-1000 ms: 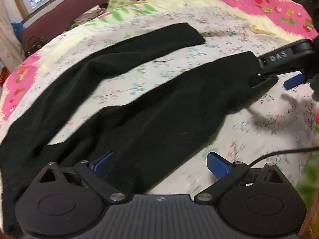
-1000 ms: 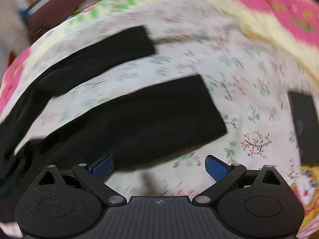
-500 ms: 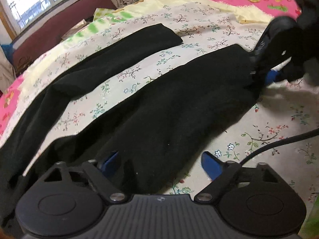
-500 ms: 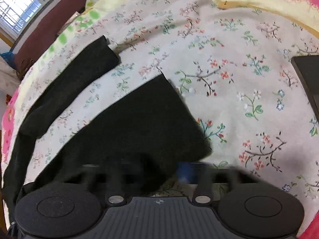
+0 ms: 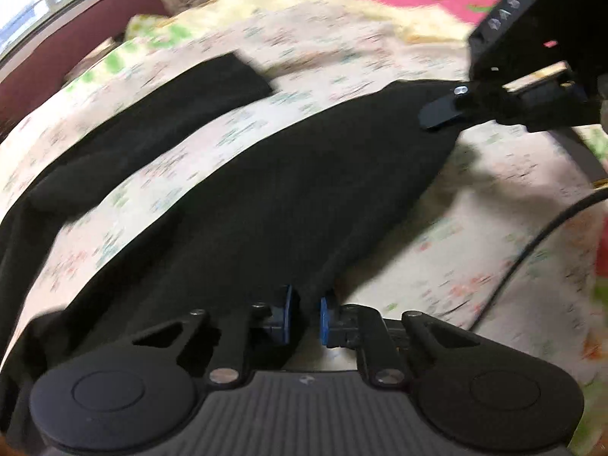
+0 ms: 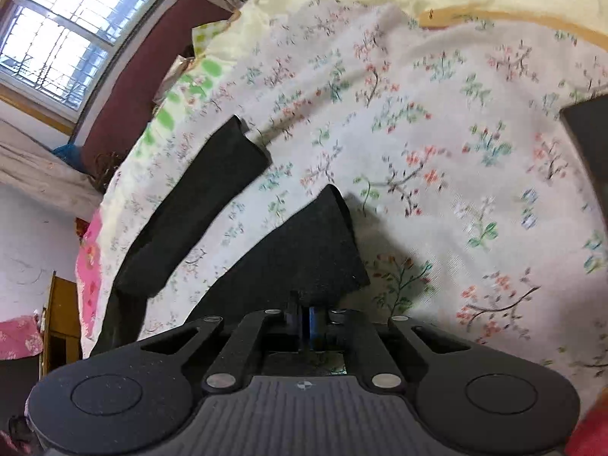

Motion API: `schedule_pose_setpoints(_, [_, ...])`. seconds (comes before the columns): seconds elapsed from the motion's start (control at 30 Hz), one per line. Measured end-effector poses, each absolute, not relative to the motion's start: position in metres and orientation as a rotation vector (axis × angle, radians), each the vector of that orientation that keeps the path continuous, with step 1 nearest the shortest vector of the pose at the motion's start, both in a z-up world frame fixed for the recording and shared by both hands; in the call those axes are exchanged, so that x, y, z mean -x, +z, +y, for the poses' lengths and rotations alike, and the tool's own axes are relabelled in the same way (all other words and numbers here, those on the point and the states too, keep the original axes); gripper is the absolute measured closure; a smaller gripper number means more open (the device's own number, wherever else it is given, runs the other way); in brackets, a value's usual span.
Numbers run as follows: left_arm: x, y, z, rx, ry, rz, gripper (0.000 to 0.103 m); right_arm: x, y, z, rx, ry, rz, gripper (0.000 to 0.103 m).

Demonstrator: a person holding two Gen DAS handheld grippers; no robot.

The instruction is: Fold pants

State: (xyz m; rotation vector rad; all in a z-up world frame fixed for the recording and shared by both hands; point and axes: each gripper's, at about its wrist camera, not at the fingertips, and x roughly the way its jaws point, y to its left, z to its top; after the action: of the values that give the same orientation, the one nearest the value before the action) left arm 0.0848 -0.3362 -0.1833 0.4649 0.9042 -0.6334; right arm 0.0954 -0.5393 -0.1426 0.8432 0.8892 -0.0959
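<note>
The near leg of the black pants (image 5: 288, 190) was pinched between the blue pads of the left gripper (image 5: 304, 317) along its edge. Its hem was clamped by the right gripper (image 6: 306, 321). Beyond, the 2nd leg was spread flat on the floral bedsheet (image 6: 437, 121).

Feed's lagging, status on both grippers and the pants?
Left gripper shut on near pant leg. Right gripper shut on its cuff. Far leg flat on bedspread. Nothing blocking.

Black pants (image 5: 288, 197) lie spread on the bed, near leg's edge and hem lifted.
</note>
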Motion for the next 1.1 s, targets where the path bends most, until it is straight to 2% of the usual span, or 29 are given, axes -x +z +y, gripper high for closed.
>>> schedule_pose_setpoints(0.13, [-0.076,-0.174,-0.365,-0.443,-0.734,0.875,0.079,-0.088,-0.129,-0.543,-0.779,-0.1,0.908,0.103])
schedule_pose_setpoints(0.4, [-0.088,-0.2,-0.386,-0.384,-0.757,0.992,0.079,-0.098,-0.189,-0.562,-0.78,-0.245,1.088,0.103])
schedule_pose_setpoints(0.47, [-0.089,-0.188,-0.368,-0.326,-0.753,0.988,0.073,-0.101,-0.176,-0.552,-0.679,-0.252,1.079,0.103])
schedule_pose_setpoints(0.53, [-0.086,-0.172,-0.34,-0.284,-0.722,0.966,0.073,-0.103,-0.152,-0.54,-0.544,-0.269,1.042,0.102])
schedule_pose_setpoints(0.57, [-0.082,-0.165,-0.321,-0.269,-0.698,0.945,0.073,-0.105,-0.142,-0.536,-0.481,-0.288,1.026,0.087])
schedule_pose_setpoints(0.6, [-0.077,-0.157,-0.3,-0.258,-0.675,0.931,0.073,-0.106,-0.13,-0.531,-0.397,-0.321,1.002,0.086])
schedule_pose_setpoints(0.67, [-0.071,-0.15,-0.257,-0.236,-0.628,0.938,0.073,-0.104,-0.108,-0.516,-0.232,-0.363,0.951,0.085])
schedule_pose_setpoints(0.8, [-0.058,-0.148,-0.157,-0.215,-0.479,1.005,0.073,-0.095,-0.087,-0.454,-0.124,-0.169,0.96,0.084])
schedule_pose_setpoints(0.9, [-0.049,-0.154,-0.078,-0.182,-0.343,1.089,0.072,-0.094,-0.106,-0.362,-0.114,0.137,1.051,0.085])
schedule_pose_setpoints(1.0, [-0.044,-0.158,-0.005,-0.157,-0.208,1.139,0.072,-0.091,-0.133,-0.259,0.049,0.427,1.074,0.086])
schedule_pose_setpoints(1.07, [-0.041,-0.157,0.038,-0.152,-0.139,1.133,0.072,-0.091,-0.148,-0.201,0.168,0.593,1.061,0.093])
schedule_pose_setpoints(1.1, [-0.039,-0.157,0.056,-0.159,-0.111,1.129,0.072,-0.093,-0.154,-0.181,0.222,0.647,1.062,0.093])
